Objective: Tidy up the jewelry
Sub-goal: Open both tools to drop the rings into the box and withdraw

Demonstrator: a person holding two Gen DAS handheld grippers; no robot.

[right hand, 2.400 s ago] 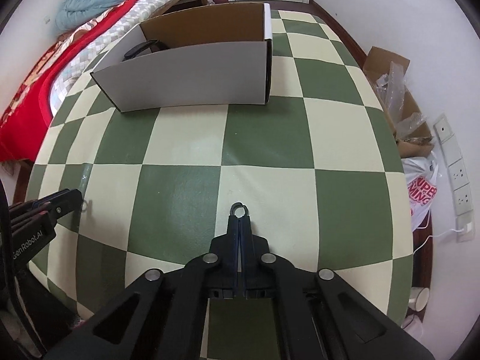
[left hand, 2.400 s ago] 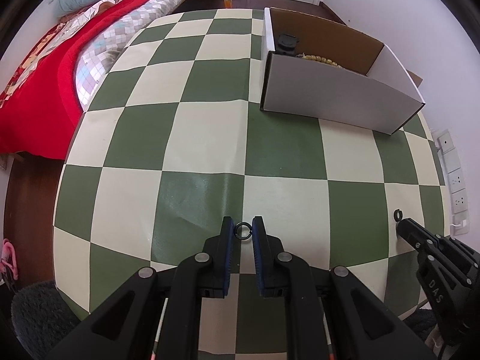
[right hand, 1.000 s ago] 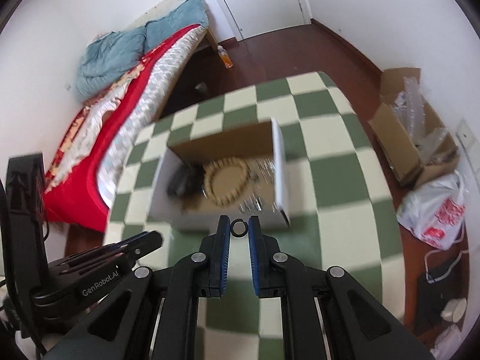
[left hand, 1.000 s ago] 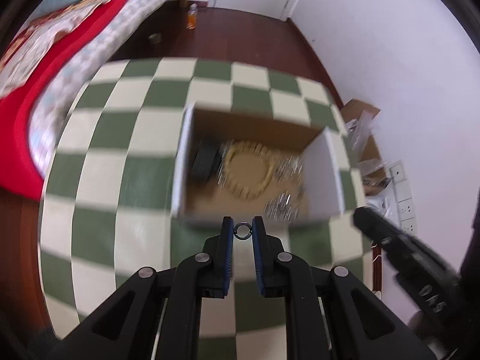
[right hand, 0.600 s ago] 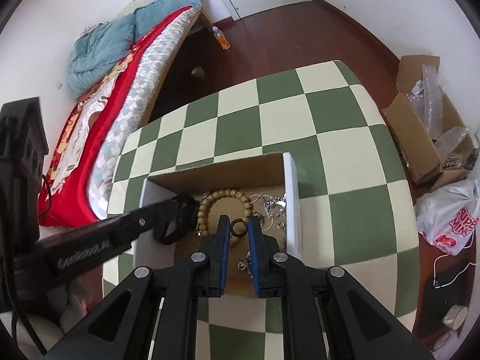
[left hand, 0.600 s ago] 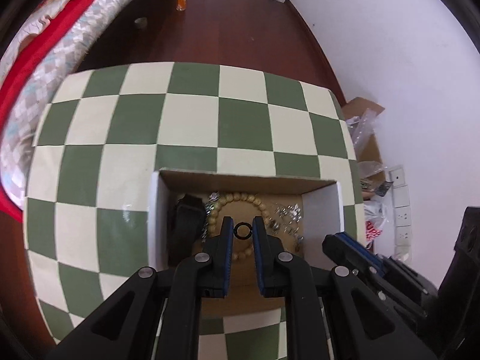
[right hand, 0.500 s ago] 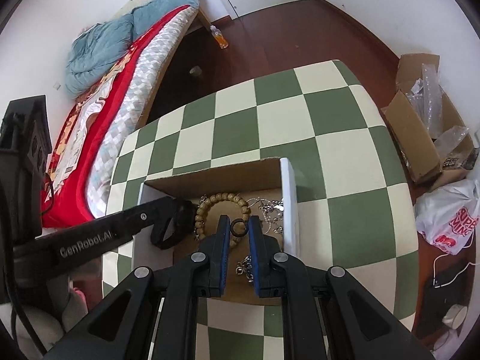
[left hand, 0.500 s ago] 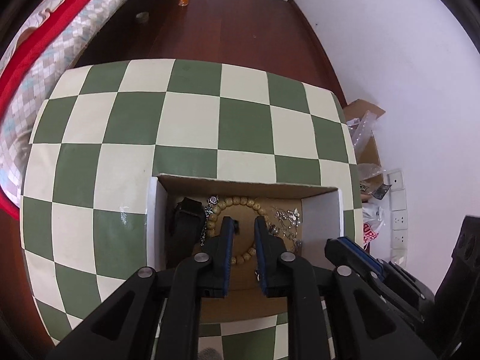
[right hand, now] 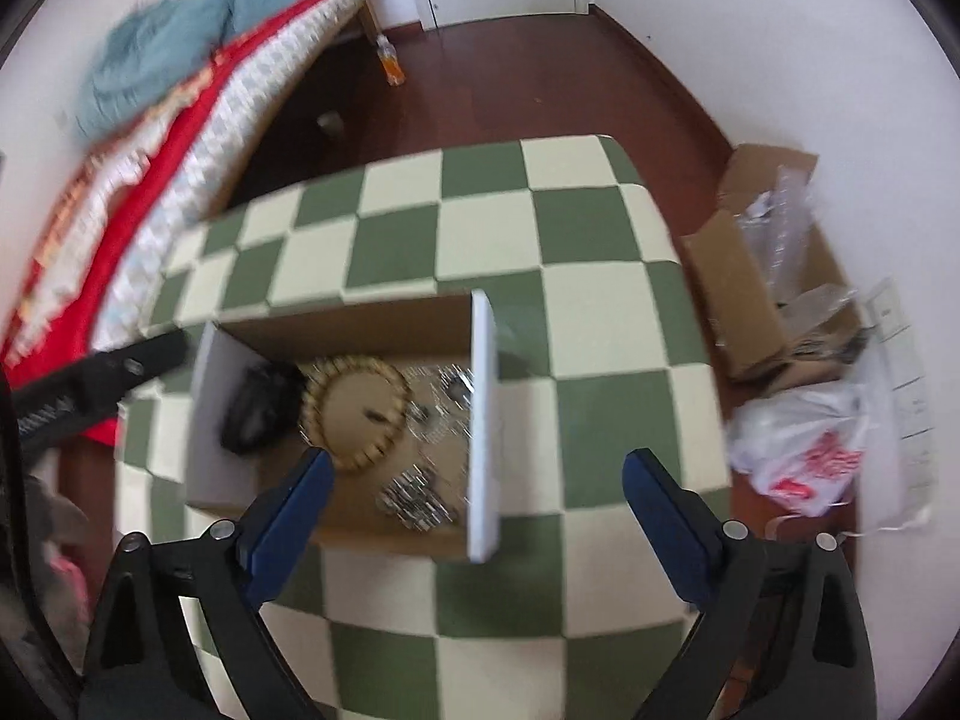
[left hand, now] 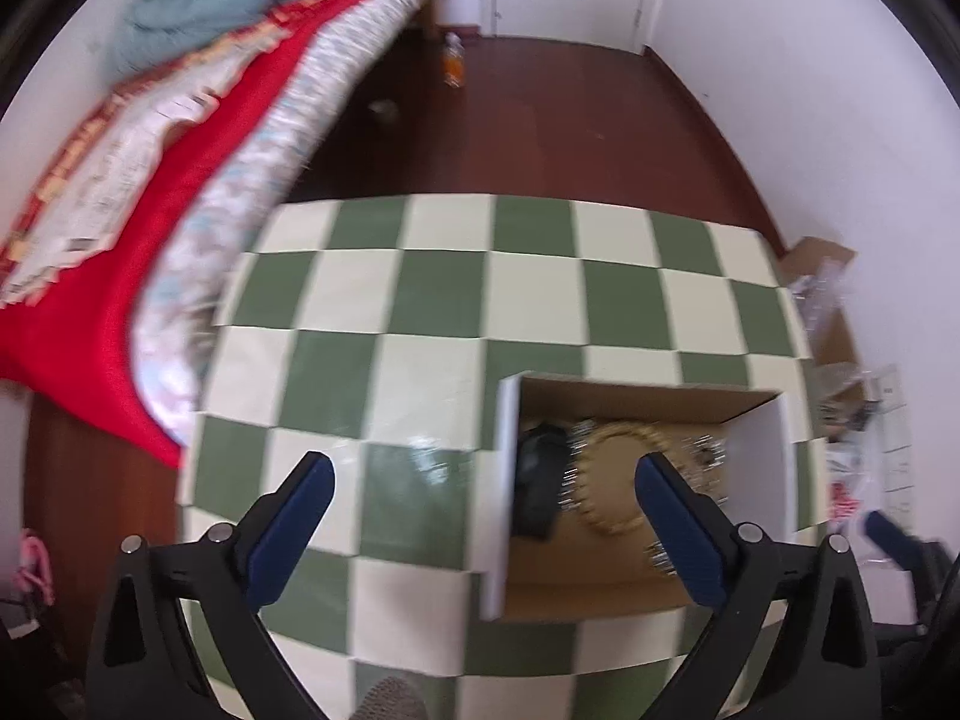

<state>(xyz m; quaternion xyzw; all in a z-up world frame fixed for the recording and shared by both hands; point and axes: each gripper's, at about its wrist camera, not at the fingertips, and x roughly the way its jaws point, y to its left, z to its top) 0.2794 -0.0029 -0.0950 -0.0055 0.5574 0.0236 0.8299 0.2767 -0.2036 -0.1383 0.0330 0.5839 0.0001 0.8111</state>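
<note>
A white cardboard box (left hand: 504, 480) (right hand: 483, 420) with a brown inside stands on the green and cream checkered table (left hand: 420, 312) (right hand: 480, 228). In it lie a wooden bead bracelet (left hand: 606, 474) (right hand: 357, 411), a black item (left hand: 540, 480) (right hand: 258, 408), silver jewelry (right hand: 420, 498) and a small dark ring (right hand: 377, 417) inside the bracelet loop. My left gripper (left hand: 483, 480) is wide open and empty, high over the box's left wall. My right gripper (right hand: 477, 474) is wide open and empty over the box's right wall. Both views are blurred.
A bed with a red cover (left hand: 120, 210) (right hand: 120, 180) lies left of the table. A brown carton (right hand: 756, 276) and a plastic bag (right hand: 804, 450) sit on the dark wood floor to the right. An orange bottle (left hand: 453, 63) stands by the far wall.
Both grippers have opened wide; the small rings they held are gone from the fingers. One ring now lies inside the bracelet. Both grippers have pulled up and apart.
</note>
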